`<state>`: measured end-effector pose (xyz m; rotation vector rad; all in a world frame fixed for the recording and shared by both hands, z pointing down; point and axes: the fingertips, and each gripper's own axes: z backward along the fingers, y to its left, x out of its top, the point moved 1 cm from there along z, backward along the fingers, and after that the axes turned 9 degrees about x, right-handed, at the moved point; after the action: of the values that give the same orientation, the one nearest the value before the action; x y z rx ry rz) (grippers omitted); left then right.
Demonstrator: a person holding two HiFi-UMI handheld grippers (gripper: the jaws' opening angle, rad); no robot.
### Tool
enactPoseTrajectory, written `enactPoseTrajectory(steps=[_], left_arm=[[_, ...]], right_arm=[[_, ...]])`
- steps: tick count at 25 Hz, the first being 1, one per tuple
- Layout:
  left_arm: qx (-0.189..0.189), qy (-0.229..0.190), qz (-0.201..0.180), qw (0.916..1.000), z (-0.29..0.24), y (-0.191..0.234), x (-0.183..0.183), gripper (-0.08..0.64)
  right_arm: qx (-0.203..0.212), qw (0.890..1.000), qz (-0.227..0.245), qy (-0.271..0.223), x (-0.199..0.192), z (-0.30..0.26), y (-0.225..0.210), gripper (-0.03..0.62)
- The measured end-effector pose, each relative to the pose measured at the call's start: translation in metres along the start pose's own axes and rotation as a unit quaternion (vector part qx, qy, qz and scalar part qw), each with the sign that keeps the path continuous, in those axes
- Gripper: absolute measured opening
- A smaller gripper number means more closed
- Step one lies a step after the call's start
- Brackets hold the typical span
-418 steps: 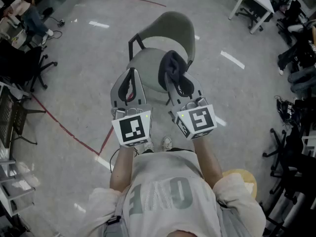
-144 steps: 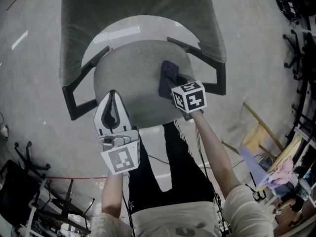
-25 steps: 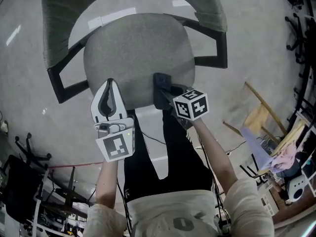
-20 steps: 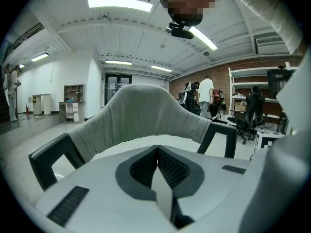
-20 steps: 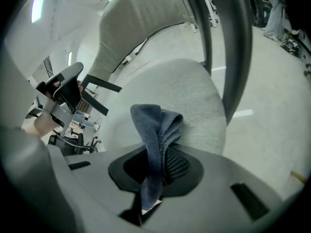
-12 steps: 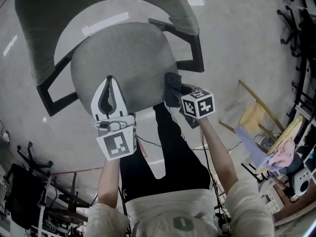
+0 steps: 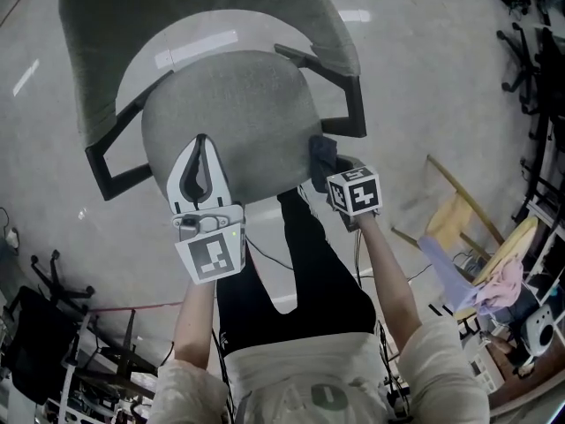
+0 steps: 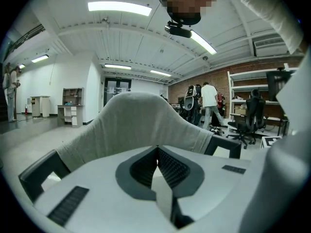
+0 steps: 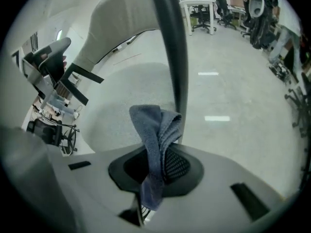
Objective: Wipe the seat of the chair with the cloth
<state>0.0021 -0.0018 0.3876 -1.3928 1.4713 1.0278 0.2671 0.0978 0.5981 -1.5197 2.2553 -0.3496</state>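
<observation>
Two grippers, one job. My right gripper (image 7: 328, 168) pinches the dark cloth (image 9: 154, 130), jaws pressed on its lower fold, with most of it standing loose above them. My left gripper (image 7: 199, 144) is pressed together with nothing in it, over the front-left of the seat (image 7: 238, 104).

The cloth sits at the seat's right front edge, just beside the right armrest (image 7: 353, 104). I cannot tell if it touches the seat fabric.

Risks as I judge them:
- Any push outward takes the cloth off the edge, so it wipes air or snags the armrest post directly behind it.
- The grip is small, so drag on the rough seat could pull the cloth out.
- A stroke straight across could run into my left gripper unless that one lifts away.

For room, the middle and back of the seat are open. The backrest (image 7: 203, 7) closes the far side and the left armrest (image 7: 110, 162) closes the other flank. The front edge is free, with my legs just below it. Bare floor (image 7: 441, 78) lies to the right.
</observation>
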Motion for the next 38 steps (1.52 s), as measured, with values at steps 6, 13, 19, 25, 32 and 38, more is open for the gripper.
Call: enactPoseTrajectory(steps=[6,13,19,25,32,38], left_arm=[[0.029,-0.047,0.003,0.9985,0.015,0.031,0.085,0.015],[0.095,-0.174,0.024,0.9798,0.06,0.073,0.257,0.015],[0.107,-0.227,0.054,0.9665,0.124,0.093,0.389,0.015],[0.114,-0.266,0.029,0.9569,0.171,0.077,0.447,0.015],[0.133,-0.293,0.009,0.9469,0.201,0.076,0.465,0.015],[0.115,-0.313,-0.001,0.9428,0.206,0.049,0.476,0.015]], right_arm=[[-0.012,0.976,0.134,-0.174,0.13,0.076,0.105,0.049],[0.027,0.872,0.239,-0.427,0.307,0.282,0.284,0.049],[0.014,0.801,0.287,-0.525,0.32,0.424,0.378,0.049],[0.036,0.76,0.329,-0.559,0.298,0.485,0.415,0.049],[0.041,0.733,0.36,-0.576,0.282,0.501,0.444,0.049],[0.034,0.726,0.353,-0.589,0.274,0.517,0.429,0.049]])
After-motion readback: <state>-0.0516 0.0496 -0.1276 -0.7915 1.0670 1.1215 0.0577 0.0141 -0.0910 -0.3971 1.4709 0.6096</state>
